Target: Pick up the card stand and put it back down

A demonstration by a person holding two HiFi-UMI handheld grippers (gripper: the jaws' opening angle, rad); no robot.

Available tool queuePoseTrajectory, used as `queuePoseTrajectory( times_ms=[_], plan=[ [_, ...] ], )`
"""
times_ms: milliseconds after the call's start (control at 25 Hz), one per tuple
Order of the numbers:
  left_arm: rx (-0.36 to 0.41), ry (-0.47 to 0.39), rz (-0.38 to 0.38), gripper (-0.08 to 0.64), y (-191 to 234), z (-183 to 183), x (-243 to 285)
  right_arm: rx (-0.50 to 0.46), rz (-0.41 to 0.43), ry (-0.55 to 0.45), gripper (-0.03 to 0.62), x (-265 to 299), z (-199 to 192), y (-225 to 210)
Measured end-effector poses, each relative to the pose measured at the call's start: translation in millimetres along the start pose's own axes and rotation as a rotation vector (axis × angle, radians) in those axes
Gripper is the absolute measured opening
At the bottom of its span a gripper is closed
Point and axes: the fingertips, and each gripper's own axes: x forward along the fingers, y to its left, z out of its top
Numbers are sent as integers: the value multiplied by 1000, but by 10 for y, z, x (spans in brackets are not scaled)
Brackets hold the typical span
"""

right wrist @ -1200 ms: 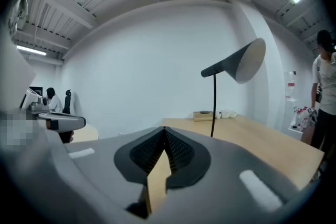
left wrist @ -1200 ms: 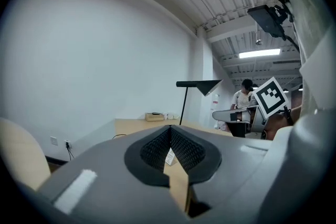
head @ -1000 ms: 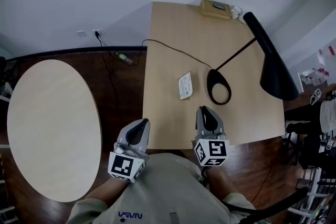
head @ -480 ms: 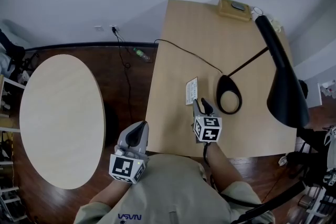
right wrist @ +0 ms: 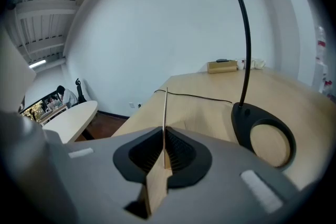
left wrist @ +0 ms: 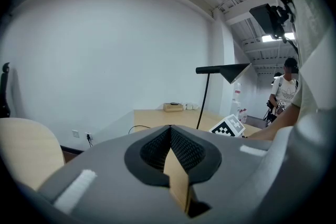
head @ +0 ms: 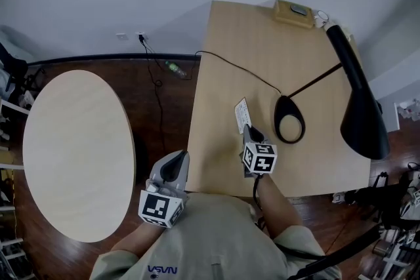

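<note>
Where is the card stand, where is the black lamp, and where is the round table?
card stand (head: 243, 116), head view, middle of its white face.
black lamp (head: 363, 120), head view, on its long shade.
round table (head: 72, 154), head view, middle of its top.

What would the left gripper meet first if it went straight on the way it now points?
Probably the edge of the wooden desk, just ahead of the shut left gripper; height is unclear, so it might skim over it.

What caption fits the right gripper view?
Right gripper jaws closing on the card stand, lamp base beside.
</note>
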Motion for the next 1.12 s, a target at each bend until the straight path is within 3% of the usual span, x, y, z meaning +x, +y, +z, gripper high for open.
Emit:
queuePoseTrajectory(
  times_ms=[360, 680, 1120],
  plan=[
    [-26, -32, -56, 3, 136, 8, -17, 28, -20, -163, 14, -766, 489, 336],
    [-23, -90, -64, 3, 218, 203, -135, -68, 17, -338, 14, -1588, 1083, 912],
    [2, -217, -80, 3, 122, 720, -401, -131, 73, -426, 14, -2099, 1257, 1410]
  ],
)
